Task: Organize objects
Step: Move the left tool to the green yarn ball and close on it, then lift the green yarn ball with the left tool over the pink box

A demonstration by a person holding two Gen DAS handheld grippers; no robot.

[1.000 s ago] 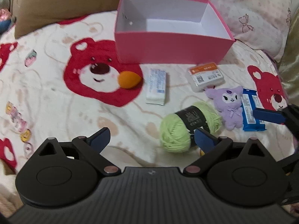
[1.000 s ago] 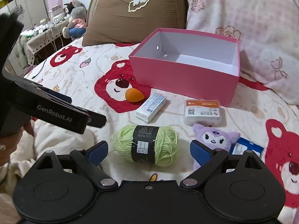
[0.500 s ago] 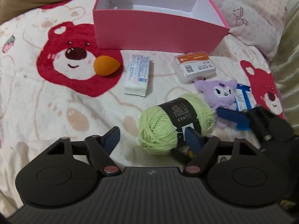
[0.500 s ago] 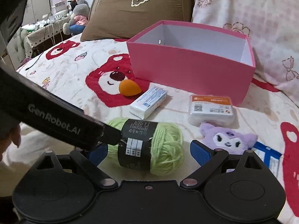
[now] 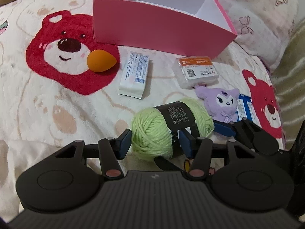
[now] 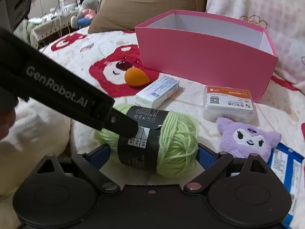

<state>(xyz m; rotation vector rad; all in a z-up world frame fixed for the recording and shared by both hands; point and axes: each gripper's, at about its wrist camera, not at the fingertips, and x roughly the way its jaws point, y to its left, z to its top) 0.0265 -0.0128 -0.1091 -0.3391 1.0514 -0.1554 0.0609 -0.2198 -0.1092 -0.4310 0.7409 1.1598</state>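
Object: we take the light-green skein of yarn with a black paper band (image 5: 172,127) as the thing in hand; it lies on the cream plush blanket with red bears (image 5: 47,103), near us, in front of the open pink cardboard box (image 5: 162,28).
Handling: we judge it light, soft, springy; best held across the banded middle.
Axis: lying flat, long axis running left-near to right-far.
Left gripper (image 5: 155,143): jaws just closing around its near end, pads at the wool; whether they press we cannot tell.
Right gripper (image 6: 153,155): jaws apart, straddling the skein.
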